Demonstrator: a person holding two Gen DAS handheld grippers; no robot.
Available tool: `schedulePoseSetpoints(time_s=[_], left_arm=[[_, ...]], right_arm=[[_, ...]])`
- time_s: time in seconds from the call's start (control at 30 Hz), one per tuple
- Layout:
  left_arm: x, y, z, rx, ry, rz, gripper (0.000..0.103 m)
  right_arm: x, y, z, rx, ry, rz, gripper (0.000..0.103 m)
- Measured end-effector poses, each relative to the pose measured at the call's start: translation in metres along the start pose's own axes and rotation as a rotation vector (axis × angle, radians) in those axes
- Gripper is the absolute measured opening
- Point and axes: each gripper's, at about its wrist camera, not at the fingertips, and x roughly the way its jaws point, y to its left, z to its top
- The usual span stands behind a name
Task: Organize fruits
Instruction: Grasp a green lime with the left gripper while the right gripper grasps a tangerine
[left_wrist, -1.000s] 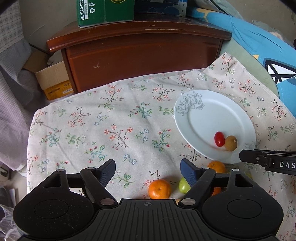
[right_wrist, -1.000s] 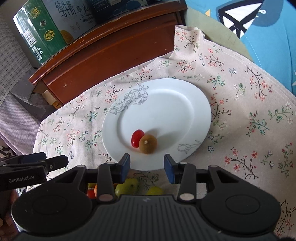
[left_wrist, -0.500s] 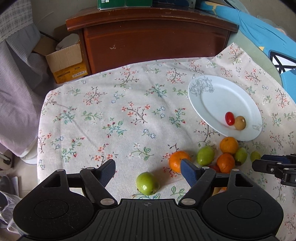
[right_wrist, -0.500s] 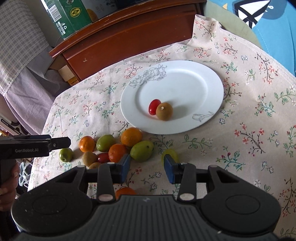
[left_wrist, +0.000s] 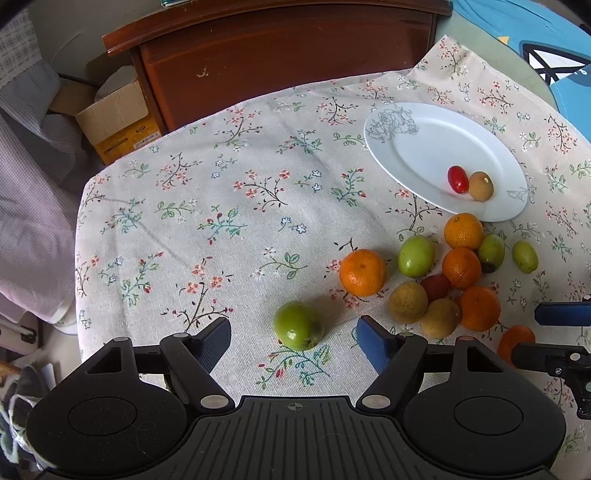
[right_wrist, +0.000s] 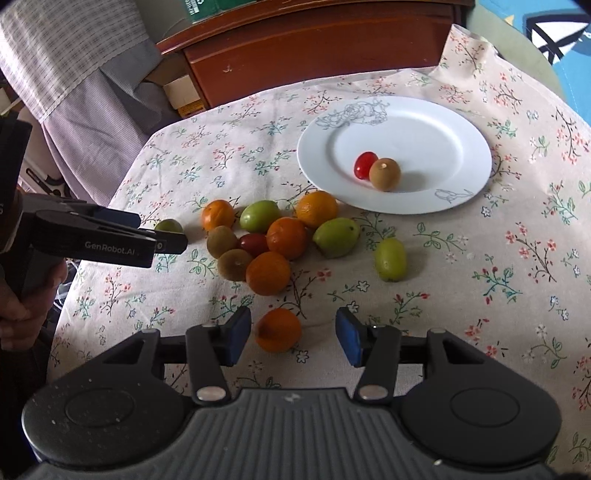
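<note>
Showing both grippers above a floral tablecloth (left_wrist: 229, 206):
Left gripper (left_wrist: 293, 338): fingers spread wide, holding nothing; a green fruit (left_wrist: 298, 325) lay on the cloth between the pads, touching neither.
Right gripper (right_wrist: 293, 334): fingers spread, holding nothing; an orange (right_wrist: 279, 329) sat between them, just beside the left pad.
Plate (right_wrist: 436, 122): white, on the cloth beyond the fruit; it carried a red tomato (right_wrist: 365, 165) touching a brown fruit (right_wrist: 385, 174).
Fruit pile (right_wrist: 275, 236): oranges, green and brown fruits and one red tomato clustered beside the plate's near rim.
Stray green fruit (right_wrist: 390, 259): apart, right of the pile.
Cabinet (left_wrist: 280, 55): brown wood, behind the table.
</note>
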Motion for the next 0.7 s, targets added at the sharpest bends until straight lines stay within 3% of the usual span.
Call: schedulePoseSetpoints(time_s=[0.13,0.4,0.53,0.6,0.7], left_arm=[[0.005,0.003,-0.002,-0.013,0.015,-0.004,0.065],[0.008,0.004,-0.003,-0.019,0.016,-0.019,0.063],[0.011,0.004,-0.003,-0.02,0.025,-0.024,0.054],[0.012,0.004,-0.003,-0.024,0.024,-0.044,0.047],[0.012,0.003,-0.003,-0.02,0.019,-0.044,0.046]], right_arm=[[0.005,0.005,-0.002,-0.024,0.025,0.026,0.052],[0.01,0.005,-0.004,-0.034,0.036,0.013,0.043],[0.012,0.008,-0.004,-0.057,0.029,0.0,0.042],[0.012,0.009,-0.004,-0.067,0.023,-0.01,0.038],[0.013,0.008,-0.003,-0.069,0.017,-0.017,0.032]])
